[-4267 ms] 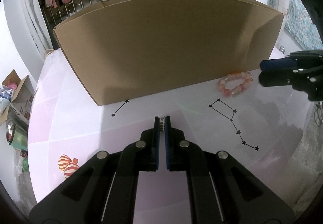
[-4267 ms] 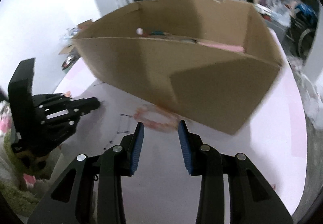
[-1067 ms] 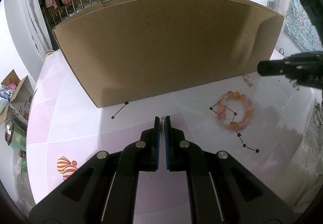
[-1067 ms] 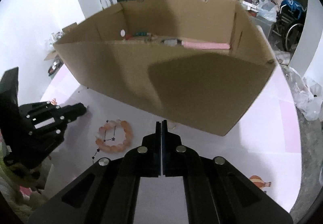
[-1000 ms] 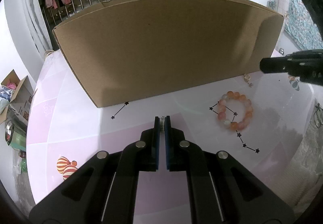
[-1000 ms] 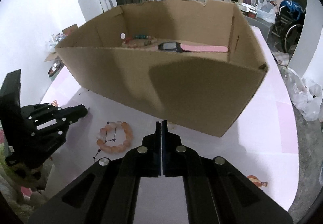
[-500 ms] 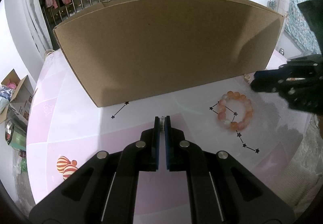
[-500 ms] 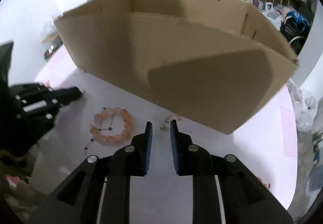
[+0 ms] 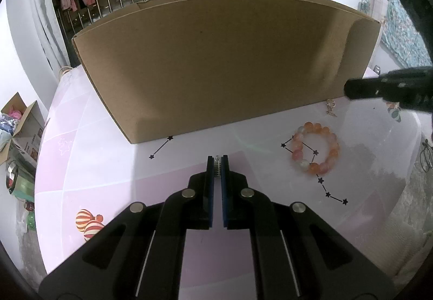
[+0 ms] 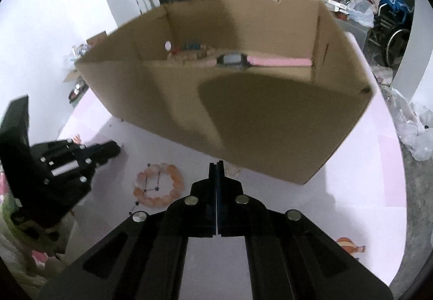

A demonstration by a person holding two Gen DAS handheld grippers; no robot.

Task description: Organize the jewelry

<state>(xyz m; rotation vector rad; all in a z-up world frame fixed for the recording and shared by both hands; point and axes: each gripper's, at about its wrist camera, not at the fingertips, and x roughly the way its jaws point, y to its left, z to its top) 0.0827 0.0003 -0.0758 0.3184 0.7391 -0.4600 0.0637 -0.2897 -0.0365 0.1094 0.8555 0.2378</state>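
Half a second ago the right tongs [image 10: 216, 164] stood narrowly apart over the small gold charm [image 9: 330, 108]; now they are pressed flat together with nothing showing between them. The charm lies just past their tips and slightly to the right, against the foot of the cardboard box [image 9: 216, 62]. Whether any link of it is caught, I cannot tell. The left tongs [image 9: 217, 162] have not shifted. They are nearly closed, pinching a small silver piece [image 9: 217, 164] at their tips, low over the pink table [image 9: 94, 164].

The bead bracelet [image 9: 315, 148] lies flat on the table, ahead and to the right of the left tongs. From the right tongs it is down to the left, near the tips. The charm sits beyond it, closer to the box. A pink-strapped watch [image 10: 235, 59] and some beads already lie inside the box, straight ahead of the right tongs.

The charm is probably very light and thin, with loose links, so it could slip out of flat pads. The tongs would likely need to come straight down and close across its thickest part. The bracelet should be heavier, with smooth round beads that roll. Pinching one side of the ring across the string line and letting the rest hang looks safest. The beads may be glass or stone, so it is better lowered into the box than dropped.
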